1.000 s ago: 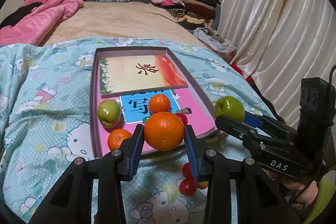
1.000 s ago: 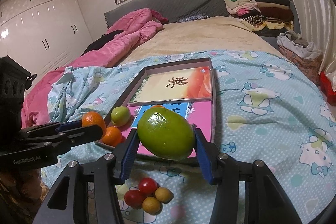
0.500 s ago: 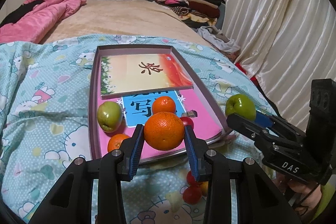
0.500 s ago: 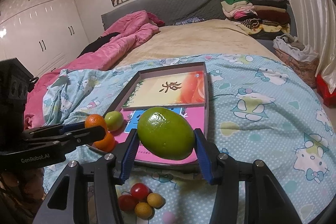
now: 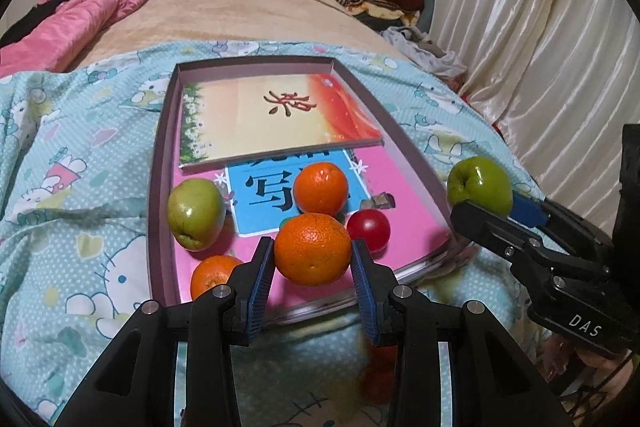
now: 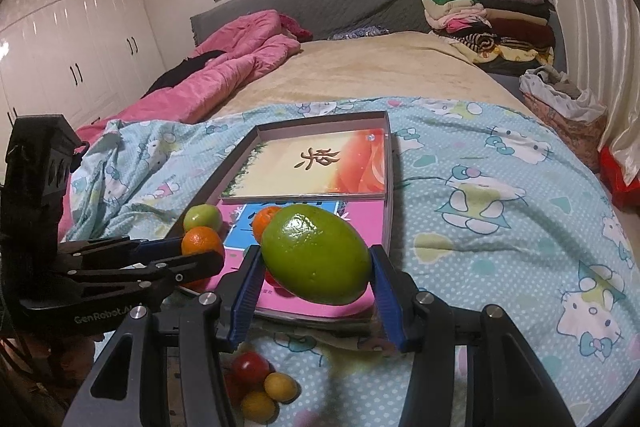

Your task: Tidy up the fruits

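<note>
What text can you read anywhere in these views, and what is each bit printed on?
"DAS": white letters on the right gripper body, left wrist view.
"GenRobot.A", cut off by a finger: on the left gripper body, right wrist view.
"写": large dark character on the blue panel of the pink book, partly hidden by an orange.
One brush-style character on the upper book: too stylised to read surely.
Nothing else legible.

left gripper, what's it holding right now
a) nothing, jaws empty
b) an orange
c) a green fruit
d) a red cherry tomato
b: in the left wrist view the left gripper has its blue pads pressed on either side of an orange, held above the near end of the tray; the green fruit is clamped in the right gripper instead.
</note>
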